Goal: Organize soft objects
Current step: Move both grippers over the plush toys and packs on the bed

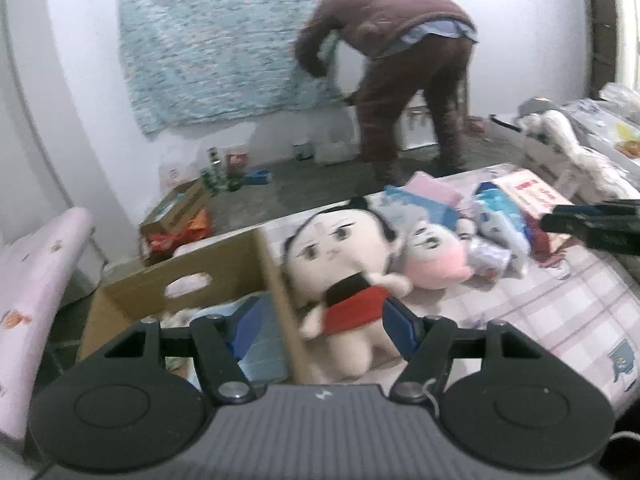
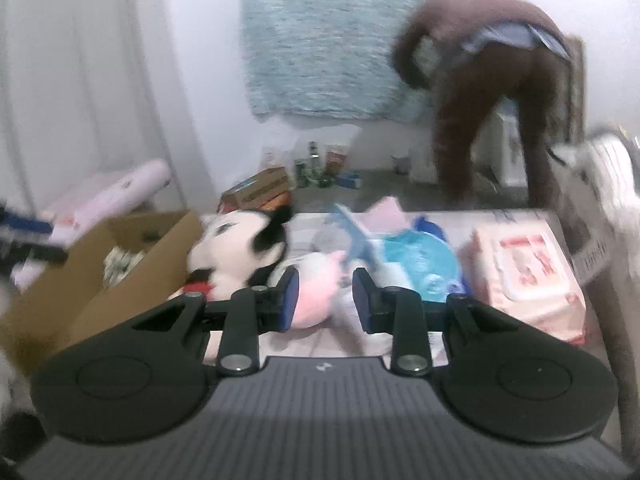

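A plush doll with black hair and a red top (image 1: 344, 272) leans against the wall of a cardboard box (image 1: 224, 264) on a checked table. My left gripper (image 1: 324, 328) is open, its fingers astride the box wall and the doll's body. A small pink plush (image 1: 432, 252) lies right of the doll. In the right wrist view my right gripper (image 2: 326, 300) is open around the pink plush (image 2: 316, 284), not closed on it. The doll (image 2: 236, 248) and the box (image 2: 100, 280) lie to its left. The right gripper shows in the left wrist view (image 1: 592, 222).
Blue plastic packs (image 2: 412, 256), a pink cloth (image 2: 388, 210) and a pack of wipes (image 2: 528, 272) lie on the table (image 1: 560, 300). A person (image 1: 404, 76) bends over by the far wall. Bottles and a box of clutter (image 1: 180, 216) stand on the floor. A pink cushion (image 1: 36, 288) is at left.
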Demonstrator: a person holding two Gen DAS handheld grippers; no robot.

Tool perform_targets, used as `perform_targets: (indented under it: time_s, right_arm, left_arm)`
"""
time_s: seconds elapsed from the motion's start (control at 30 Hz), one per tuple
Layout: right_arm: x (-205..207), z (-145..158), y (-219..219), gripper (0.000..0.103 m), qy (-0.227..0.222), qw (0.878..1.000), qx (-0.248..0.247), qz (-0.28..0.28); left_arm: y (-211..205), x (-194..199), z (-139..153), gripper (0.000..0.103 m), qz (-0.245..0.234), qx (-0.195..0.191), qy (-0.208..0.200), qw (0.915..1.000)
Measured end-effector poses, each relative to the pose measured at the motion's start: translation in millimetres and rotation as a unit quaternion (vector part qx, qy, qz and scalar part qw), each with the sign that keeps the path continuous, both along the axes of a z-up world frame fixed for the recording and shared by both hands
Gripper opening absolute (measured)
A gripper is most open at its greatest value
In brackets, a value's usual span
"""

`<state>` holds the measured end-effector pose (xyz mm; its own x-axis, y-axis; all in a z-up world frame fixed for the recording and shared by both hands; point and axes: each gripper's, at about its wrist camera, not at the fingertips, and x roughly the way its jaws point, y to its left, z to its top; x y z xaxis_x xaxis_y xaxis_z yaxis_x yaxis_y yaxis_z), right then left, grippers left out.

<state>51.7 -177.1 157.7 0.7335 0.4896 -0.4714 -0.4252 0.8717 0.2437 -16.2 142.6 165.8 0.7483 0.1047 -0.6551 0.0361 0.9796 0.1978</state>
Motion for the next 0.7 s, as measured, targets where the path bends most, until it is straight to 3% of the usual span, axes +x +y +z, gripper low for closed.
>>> perform_targets:
  time_s: [0.13, 0.33, 0.53, 0.6, 0.7]
  right_arm:
    - [37, -20, -10, 0.029, 0.013, 1.000, -0.009, -0.023]
    - [75, -51, -12, 0.029, 0.043, 0.999, -0.004, -0.008]
    - [84, -48, -10, 0.031, 0.033, 0.999, -0.009, 0.002]
    - [86, -50, -11, 0.044, 0.034, 0.999, -0.016, 0.013]
    - [82, -57, -3, 0.060, 0.037, 0.998, -0.044, 0.037]
  left_arm:
    - [-29, 23, -12, 0.068, -0.027, -0.002, -0.001, 0.9996]
    - [-65, 66, -51, 0.068, -0.061, 0.013, 0.017, 0.9979]
    - [-93, 101, -83, 0.086, -0.117, 0.017, 0.032, 0.9925]
    - [-105, 113, -91, 0.093, -0.136, 0.026, 0.034, 0.9898]
    - [-124, 130, -107, 0.094, -0.192, 0.049, 0.048, 0.9790]
